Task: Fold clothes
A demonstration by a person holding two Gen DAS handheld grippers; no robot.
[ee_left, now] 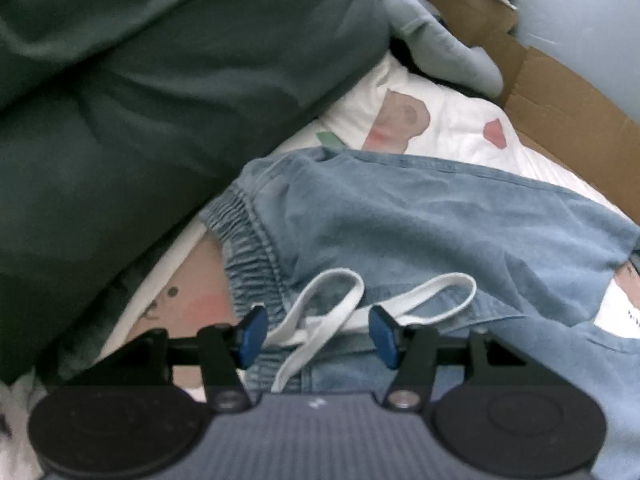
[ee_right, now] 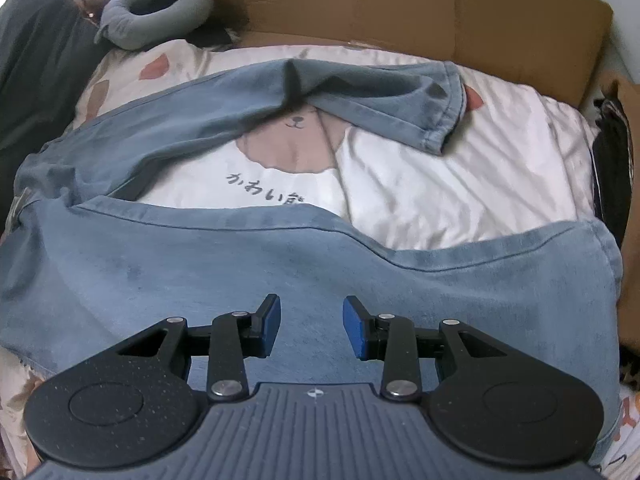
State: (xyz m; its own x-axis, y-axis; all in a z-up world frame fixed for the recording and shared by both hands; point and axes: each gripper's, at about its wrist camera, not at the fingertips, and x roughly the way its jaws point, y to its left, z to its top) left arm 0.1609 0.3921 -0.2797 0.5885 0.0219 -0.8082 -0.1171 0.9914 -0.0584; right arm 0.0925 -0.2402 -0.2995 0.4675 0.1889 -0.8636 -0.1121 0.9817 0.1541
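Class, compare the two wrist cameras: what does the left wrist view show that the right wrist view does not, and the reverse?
Left wrist only: the jeans' elastic waistband and white drawstring, lying between the open left gripper.
Right wrist only: both trouser legs, one hem folded back, the bear print, and the open right gripper above denim.
Both: blue jeans, printed bedcover, cardboard, grey pillow.

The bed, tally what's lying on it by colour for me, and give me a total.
Blue: 1, the denim trousers, with a white drawstring
Dark green: 1, the blanket
Grey: 1, the curved pillow
Brown: 1, the cardboard at the far edge
Total: 4, on the white bear-print sheet
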